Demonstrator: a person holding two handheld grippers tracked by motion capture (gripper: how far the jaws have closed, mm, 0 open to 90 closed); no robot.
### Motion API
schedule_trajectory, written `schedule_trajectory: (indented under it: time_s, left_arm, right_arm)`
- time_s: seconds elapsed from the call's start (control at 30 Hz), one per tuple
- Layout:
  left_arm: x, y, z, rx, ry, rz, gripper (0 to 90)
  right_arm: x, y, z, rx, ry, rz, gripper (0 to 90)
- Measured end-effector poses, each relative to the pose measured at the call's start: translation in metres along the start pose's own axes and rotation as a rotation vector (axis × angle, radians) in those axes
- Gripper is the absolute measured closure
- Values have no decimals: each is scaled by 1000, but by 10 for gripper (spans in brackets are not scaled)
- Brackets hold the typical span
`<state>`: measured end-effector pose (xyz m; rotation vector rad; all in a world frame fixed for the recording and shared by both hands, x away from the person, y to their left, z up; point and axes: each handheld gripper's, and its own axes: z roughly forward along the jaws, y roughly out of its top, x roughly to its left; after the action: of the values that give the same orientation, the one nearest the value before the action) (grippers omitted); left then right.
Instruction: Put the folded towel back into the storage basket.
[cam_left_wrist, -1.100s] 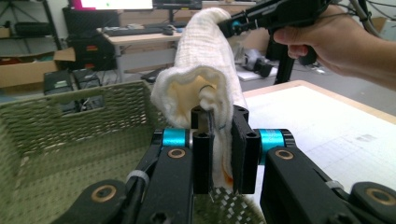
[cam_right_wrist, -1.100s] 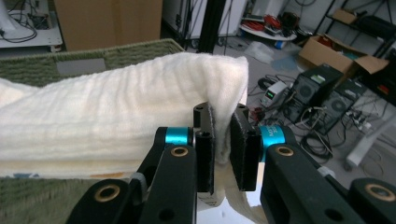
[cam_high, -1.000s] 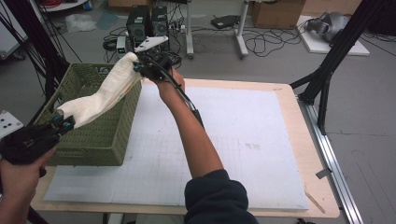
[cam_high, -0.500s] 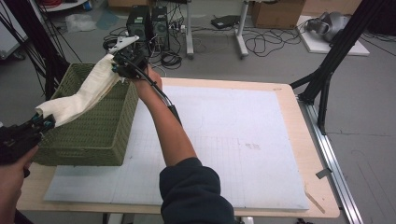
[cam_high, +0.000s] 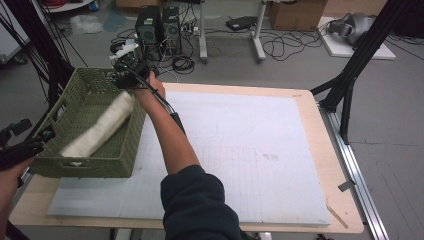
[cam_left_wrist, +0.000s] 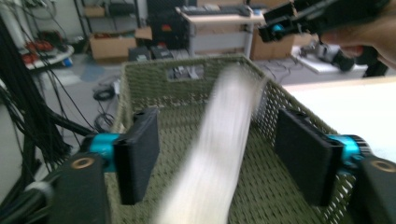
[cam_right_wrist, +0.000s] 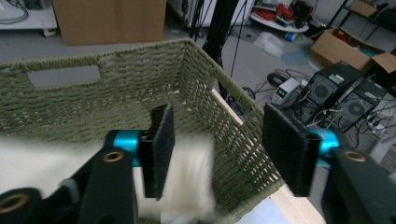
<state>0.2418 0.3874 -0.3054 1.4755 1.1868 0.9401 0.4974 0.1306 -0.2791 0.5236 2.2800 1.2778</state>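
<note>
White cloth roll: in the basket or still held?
In. The white cloth roll lies inside the green wicker basket; both grippers' jaws have just opened, nothing between them.

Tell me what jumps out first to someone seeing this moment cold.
The white rolled cloth, motion-blurred, lies lengthwise inside the green woven basket at the table's left end. Both grippers flank it with fingers that have just been opening and nothing between them: the left gripper at the basket's near end, the right gripper over its far rim. The wide white mat beside the basket is bare.
</note>
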Motion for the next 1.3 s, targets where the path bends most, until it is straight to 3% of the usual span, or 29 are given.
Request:
schedule_trajectory:
  time_s: [0.2, 0.37, 0.53, 0.77, 0.83, 1.23, 1.3]
  left_arm:
    - [-7, 3, -1, -16, -29, -13, 306]
    - [-23, 1, 10, 0, -112, -39, 219]
    - [-41, 2, 23, 4, -193, -45, 209]
    - [-70, 1, 43, 16, -279, -44, 209]
    - [-79, 1, 48, 21, -303, -35, 211]
    - [-144, -3, 77, 17, -479, 24, 218]
    - [-159, -5, 83, 15, -516, 26, 218]
  right_arm:
    - [-15, -6, -28, -28, 5, 23, 367]
    - [-30, -21, -58, -37, 89, 81, 320]
    - [-44, -39, -92, -36, 109, 136, 234]
    - [-61, -73, -136, -24, 89, 169, 179]
    - [-62, -83, -146, -6, 80, 174, 119]
    - [-67, -153, -231, -7, -1, 192, 113]
    - [-67, -165, -246, 15, -12, 200, 108]
